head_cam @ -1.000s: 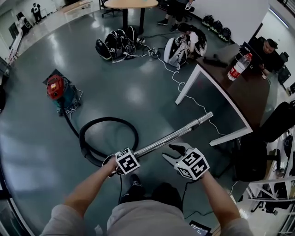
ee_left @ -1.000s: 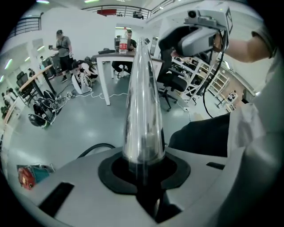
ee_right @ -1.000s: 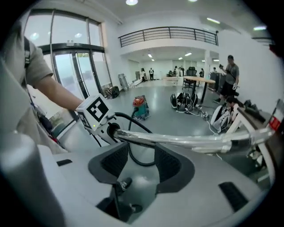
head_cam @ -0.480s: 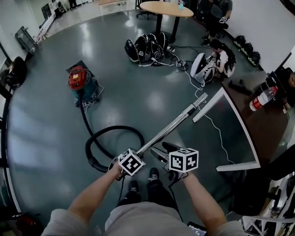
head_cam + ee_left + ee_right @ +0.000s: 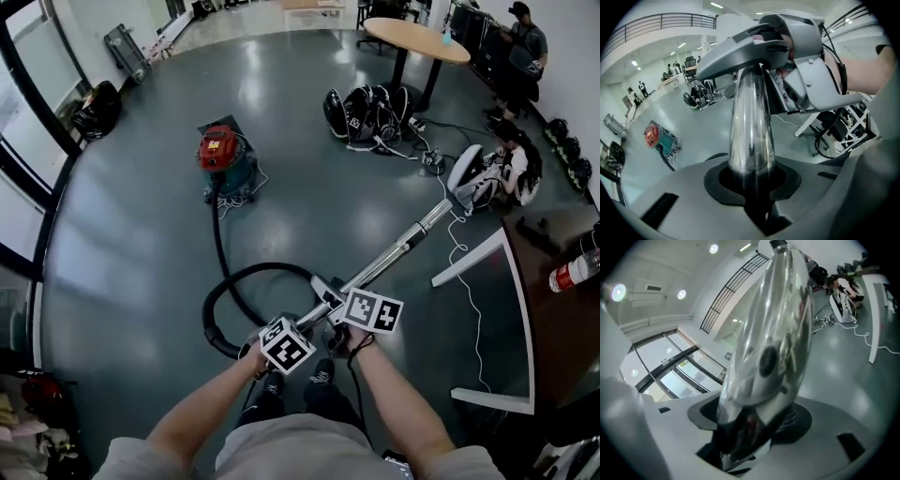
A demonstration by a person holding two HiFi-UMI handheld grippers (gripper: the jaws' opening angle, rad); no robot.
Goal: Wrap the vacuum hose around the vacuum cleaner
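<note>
Your left tongs (image 5: 751, 185) are clamped on the lower end of the chrome wand tube (image 5: 398, 251). Your right tongs (image 5: 750, 432), just beside them further up the tube, have just been opening and stand wide around it. The black hose (image 5: 217, 309) lies looped on the floor (image 5: 141, 244), leading to the red-topped vacuum cleaner (image 5: 222, 161), well apart from you.
</note>
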